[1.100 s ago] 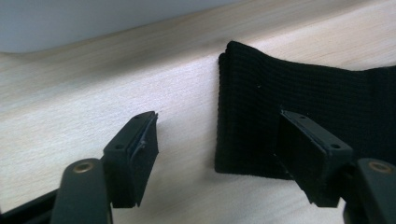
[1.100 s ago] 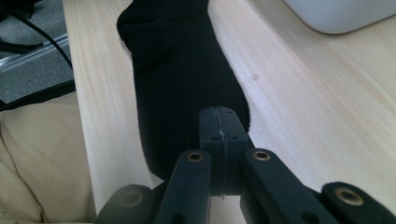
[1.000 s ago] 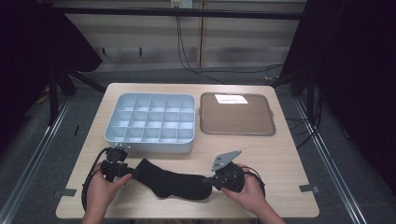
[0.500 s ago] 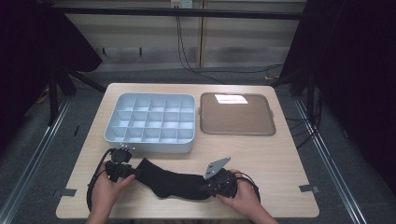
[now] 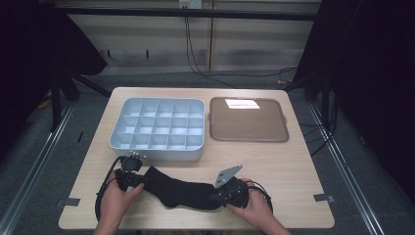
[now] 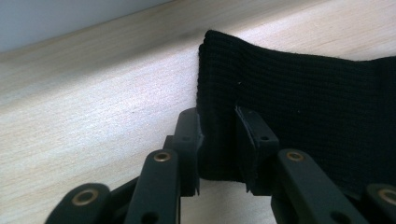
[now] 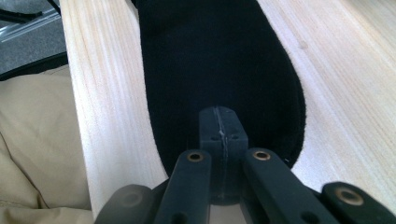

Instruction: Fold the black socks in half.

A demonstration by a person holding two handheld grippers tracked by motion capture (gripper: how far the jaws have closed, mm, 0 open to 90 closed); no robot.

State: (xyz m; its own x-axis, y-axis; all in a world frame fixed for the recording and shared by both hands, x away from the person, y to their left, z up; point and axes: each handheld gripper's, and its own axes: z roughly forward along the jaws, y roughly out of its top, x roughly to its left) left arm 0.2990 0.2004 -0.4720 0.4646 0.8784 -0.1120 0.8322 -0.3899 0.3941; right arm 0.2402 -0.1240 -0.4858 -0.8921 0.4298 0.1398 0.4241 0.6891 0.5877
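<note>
The black sock [image 5: 178, 191] lies flat along the near edge of the tabletop [image 5: 293, 161], just in front of the grey divider box [image 5: 159, 128], with the brown tray [image 5: 248, 120] farther back to the right. It looks light, soft and limp — ribbed knit that will fold and sag wherever it is not held, so a single hold would let the rest dangle. The left claw [image 6: 217, 140] has just been closing on the cuff edge; its jaws straddle the folded rim, the fabric bunched between them and seemingly pinched. The right claw [image 7: 219, 135] has its jaws pressed together at the toe end, over the fabric — whether any cloth is caught I cannot tell. Cuff and toe look like the sensible holds.
</note>
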